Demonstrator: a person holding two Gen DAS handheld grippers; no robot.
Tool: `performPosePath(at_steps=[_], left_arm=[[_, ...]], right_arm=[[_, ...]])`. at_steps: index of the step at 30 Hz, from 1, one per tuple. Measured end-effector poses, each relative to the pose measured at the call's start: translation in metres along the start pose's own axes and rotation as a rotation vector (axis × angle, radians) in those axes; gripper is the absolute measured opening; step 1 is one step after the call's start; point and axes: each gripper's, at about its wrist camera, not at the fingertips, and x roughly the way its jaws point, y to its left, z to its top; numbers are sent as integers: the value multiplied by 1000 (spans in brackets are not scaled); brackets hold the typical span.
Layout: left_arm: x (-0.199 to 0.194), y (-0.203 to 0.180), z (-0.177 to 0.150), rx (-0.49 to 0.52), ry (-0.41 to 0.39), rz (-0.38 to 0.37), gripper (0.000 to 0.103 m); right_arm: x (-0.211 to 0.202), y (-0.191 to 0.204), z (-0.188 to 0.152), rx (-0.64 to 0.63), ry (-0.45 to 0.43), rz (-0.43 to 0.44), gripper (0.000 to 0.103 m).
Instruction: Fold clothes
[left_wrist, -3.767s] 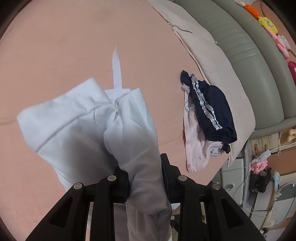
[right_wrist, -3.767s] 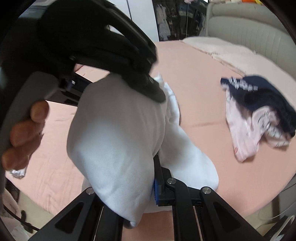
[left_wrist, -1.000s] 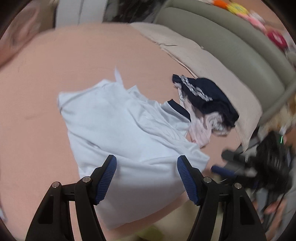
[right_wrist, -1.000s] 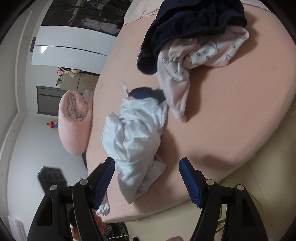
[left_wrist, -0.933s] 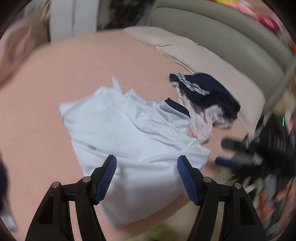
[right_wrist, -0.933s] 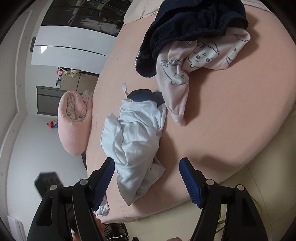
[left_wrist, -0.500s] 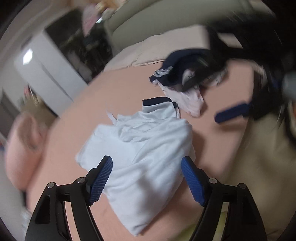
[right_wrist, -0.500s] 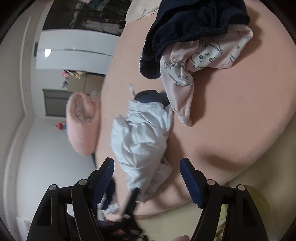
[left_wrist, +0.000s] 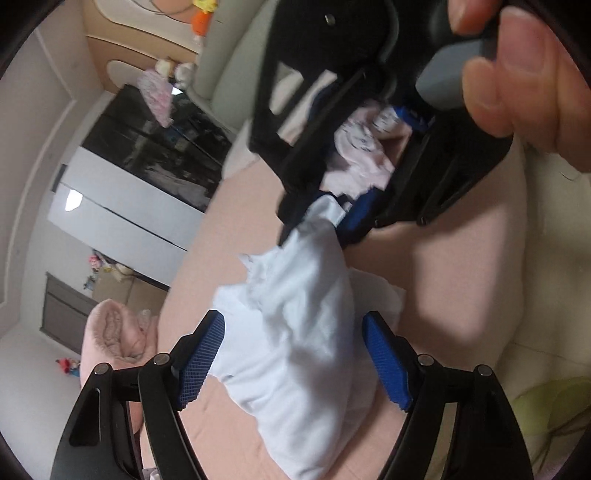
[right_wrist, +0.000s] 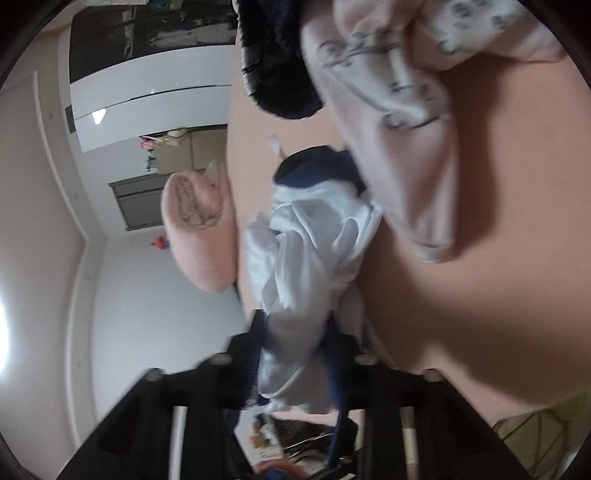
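The right tool (right_wrist: 295, 354) clamps a bunched edge of the white shirt (left_wrist: 295, 332), which lies crumpled on the pink bed (left_wrist: 443, 280). The left tool (left_wrist: 293, 360) hovers wide apart over it.

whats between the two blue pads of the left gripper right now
In the left wrist view, the bunched white shirt fills the gap between the open left gripper's pads, which stand clear of it. The right gripper pinches its far end.

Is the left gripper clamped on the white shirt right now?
No: the left gripper stands wide open, its blue pads on either side of the white shirt, not pressing it.
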Motion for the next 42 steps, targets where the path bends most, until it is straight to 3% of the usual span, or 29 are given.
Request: performPosePath(at_steps=[5, 8, 13, 20, 21, 22, 24, 26, 28, 30, 37, 42], left_arm=[[-3, 9, 3, -50, -33, 0, 76], [4, 5, 7, -43, -45, 36, 76], [24, 6, 13, -4, -27, 102, 76], [50, 22, -5, -62, 53, 29, 75], [51, 25, -7, -80, 59, 29, 68], [53, 29, -8, -99, 64, 32, 48], [56, 35, -11, -134, 79, 43, 31], [59, 44, -13, -183, 93, 27, 30], [61, 54, -15, -251, 106, -16, 27], [60, 64, -16, -323, 106, -66, 26], [59, 82, -15, -418, 100, -110, 26], [68, 89, -16, -467, 105, -133, 26]], right_arm=[[10, 8, 6, -5, 44, -65, 19], [14, 23, 8, -19, 79, -48, 19], [24, 53, 7, -113, 130, -93, 19], [38, 73, 4, -190, 173, -114, 19], [41, 75, 3, -199, 180, -123, 19], [44, 76, 3, -208, 188, -132, 22], [48, 78, 3, -217, 206, -153, 23], [48, 80, 4, -211, 223, -175, 31], [40, 89, 3, -248, 217, -191, 62], [29, 98, 2, -295, 201, -215, 72], [-9, 124, 10, -466, 17, -369, 72], [3, 102, 21, -422, 15, -441, 72]])
